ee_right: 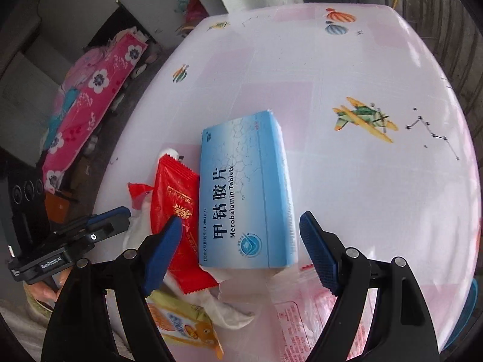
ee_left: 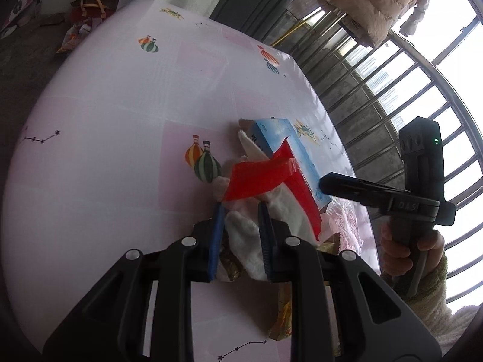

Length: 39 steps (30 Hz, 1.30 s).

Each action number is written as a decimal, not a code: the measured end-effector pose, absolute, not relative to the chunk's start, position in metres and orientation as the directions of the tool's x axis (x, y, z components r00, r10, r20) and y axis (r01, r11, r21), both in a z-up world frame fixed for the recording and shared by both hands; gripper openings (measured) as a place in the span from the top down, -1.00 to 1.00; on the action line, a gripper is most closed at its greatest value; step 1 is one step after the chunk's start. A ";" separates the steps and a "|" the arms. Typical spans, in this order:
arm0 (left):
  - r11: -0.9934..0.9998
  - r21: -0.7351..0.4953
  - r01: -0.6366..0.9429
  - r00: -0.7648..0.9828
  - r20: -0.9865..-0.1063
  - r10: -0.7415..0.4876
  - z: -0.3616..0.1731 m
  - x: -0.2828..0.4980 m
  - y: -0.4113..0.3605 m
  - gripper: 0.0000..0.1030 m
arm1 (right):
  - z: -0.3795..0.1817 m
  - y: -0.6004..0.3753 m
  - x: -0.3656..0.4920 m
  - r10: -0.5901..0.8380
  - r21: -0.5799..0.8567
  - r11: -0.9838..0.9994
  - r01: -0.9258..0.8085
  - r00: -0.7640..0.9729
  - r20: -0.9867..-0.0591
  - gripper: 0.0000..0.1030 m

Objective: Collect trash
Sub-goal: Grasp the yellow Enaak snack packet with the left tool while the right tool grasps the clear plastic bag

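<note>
Blue pads, left: our left gripper (ee_left: 238, 211) had its jaws drawn narrow around a crumpled white tissue (ee_left: 246, 241), the pads pressing its sides; a red plastic strip (ee_left: 256, 179) lay draped just past the tips.
Blue pads, right: our right gripper (ee_right: 241, 235) stood wide open and held nothing, its jaws straddling the near end of the blue tablet box (ee_right: 246, 193) without touching it.
Near litter: a yellow snack wrapper (ee_right: 184, 325) and a clear pink-printed packet (ee_right: 305, 307) lay under the box's near end, by the table's edge.
Red wrapper: the red sachet (ee_right: 178, 211) lay beside the box, touching its long side, one right pad over it.
The step, as we judged it: closing on the box. We would centre the jaws on its long sides and keep the left-side pad clear of the sachet before squeezing.
Beyond: the pink balloon-print tablecloth (ee_right: 347, 69) ran on bare to the far edge.
</note>
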<state>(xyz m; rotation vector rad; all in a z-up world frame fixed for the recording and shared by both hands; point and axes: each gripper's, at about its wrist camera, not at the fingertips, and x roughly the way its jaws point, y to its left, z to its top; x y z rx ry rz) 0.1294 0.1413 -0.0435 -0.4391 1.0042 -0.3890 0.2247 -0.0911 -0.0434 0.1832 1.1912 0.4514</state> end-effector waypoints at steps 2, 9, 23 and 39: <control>0.851 -0.510 0.126 0.515 -0.700 -0.495 -0.031 0.124 0.145 0.58 | -0.022 -0.114 0.217 0.438 0.389 0.899 -0.204 0.358 -0.824 -0.51; 0.822 -0.513 0.248 0.516 -0.648 -0.561 -0.002 0.097 0.141 0.37 | 0.008 -0.183 0.159 0.348 0.386 0.922 -0.024 0.491 -0.799 -0.51; 0.782 -0.513 0.353 0.286 -0.737 -0.612 -0.059 0.068 0.086 0.01 | -0.062 -0.198 0.115 0.165 0.288 0.936 0.203 0.472 -0.866 -0.51; 0.878 -0.271 0.394 0.363 -0.832 -0.419 -0.061 0.064 0.057 0.63 | -0.075 -0.139 0.109 0.033 0.023 0.999 -0.026 0.491 -0.870 -0.09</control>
